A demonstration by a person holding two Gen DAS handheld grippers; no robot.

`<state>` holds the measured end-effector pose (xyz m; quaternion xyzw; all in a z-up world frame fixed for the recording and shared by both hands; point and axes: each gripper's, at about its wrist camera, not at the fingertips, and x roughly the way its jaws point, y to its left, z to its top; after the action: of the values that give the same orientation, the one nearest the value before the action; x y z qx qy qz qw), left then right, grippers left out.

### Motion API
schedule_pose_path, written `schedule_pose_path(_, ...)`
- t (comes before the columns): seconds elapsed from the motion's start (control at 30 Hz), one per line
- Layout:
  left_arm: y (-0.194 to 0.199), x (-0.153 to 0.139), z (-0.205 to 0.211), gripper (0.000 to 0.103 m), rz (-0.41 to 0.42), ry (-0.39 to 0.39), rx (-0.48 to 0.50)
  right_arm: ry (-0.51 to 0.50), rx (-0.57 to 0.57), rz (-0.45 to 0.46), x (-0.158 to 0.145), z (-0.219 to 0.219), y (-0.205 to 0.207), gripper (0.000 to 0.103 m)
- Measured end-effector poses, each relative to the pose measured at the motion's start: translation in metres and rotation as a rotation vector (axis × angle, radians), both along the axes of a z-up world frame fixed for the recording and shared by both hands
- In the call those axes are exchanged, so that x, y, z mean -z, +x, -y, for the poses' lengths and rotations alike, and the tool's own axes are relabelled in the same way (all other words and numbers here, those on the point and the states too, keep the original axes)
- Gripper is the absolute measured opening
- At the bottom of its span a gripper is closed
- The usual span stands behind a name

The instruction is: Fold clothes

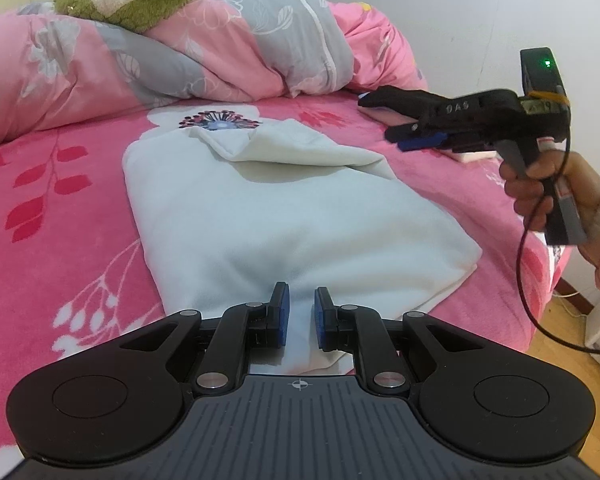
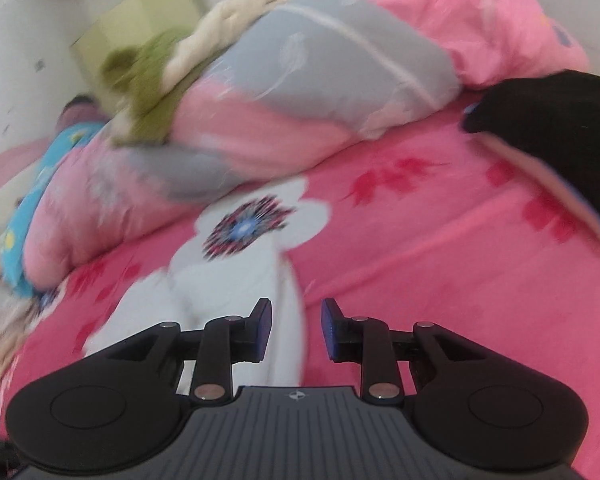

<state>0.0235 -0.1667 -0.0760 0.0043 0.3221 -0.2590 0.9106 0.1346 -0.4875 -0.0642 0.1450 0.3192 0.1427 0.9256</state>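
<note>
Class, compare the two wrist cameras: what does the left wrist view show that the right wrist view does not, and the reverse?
Only the left wrist view shows the right gripper from outside, the hand holding it, a cable and wooden floor. Only the right wrist view shows a blue patterned cloth and an olive-yellow box. Both show the white garment, the pink floral bedsheet and the pink-grey quilt.

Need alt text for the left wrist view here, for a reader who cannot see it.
A white garment, partly folded, lies on a pink floral bedsheet, its near edge between the slightly parted blue pads of the left claw. At right a hand holds the right claw above the bed, nothing in it. A rumpled pink and grey quilt is heaped behind.
</note>
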Motion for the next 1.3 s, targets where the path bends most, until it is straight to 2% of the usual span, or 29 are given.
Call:
schedule_pose_path(0.17,-0.001,0.000,0.002,0.013,0.006,0.013,-0.003,-0.109,-0.084,0.001,0.013,-0.037,0.001,0.030)
schedule_pose_path(0.3,-0.001,-0.001,0.003,0.013,0.008,0.016,-0.004,-0.162,-0.095,-0.003,0.019,-0.053,0.006,0.031)
schedule_pose_path(0.53,-0.002,-0.001,0.004,0.013,0.010,0.019,-0.004,-0.159,-0.068,-0.024,0.025,-0.052,0.014,0.036)
schedule_pose_path(0.73,-0.002,-0.001,0.004,0.013,0.012,0.020,-0.004,-0.147,-0.075,-0.035,0.027,-0.053,0.016,0.036)
schedule_pose_path(0.83,-0.003,-0.001,0.004,0.013,0.013,0.021,-0.004,-0.137,-0.081,-0.038,0.028,-0.053,0.016,0.030)
schedule_pose_path(0.87,-0.002,0.000,0.004,0.013,0.014,0.021,-0.004,-0.133,-0.078,-0.038,0.028,-0.053,0.016,0.022)
schedule_pose_path(0.9,-0.002,0.000,0.004,0.013,0.014,0.020,-0.004,-0.128,-0.078,-0.040,0.028,-0.053,0.016,0.009)
schedule_pose_path(0.97,-0.002,0.000,0.003,0.013,0.015,0.019,-0.003,-0.122,-0.072,-0.032,0.028,-0.053,0.014,0.004)
schedule_pose_path(1.2,-0.003,-0.003,0.008,0.013,0.030,0.046,0.007,-0.229,0.008,0.092,0.013,-0.064,-0.004,0.001)
schedule_pose_path(1.3,-0.002,-0.004,0.010,0.013,0.037,0.046,0.020,-0.239,0.036,0.113,0.011,-0.058,-0.008,0.001)
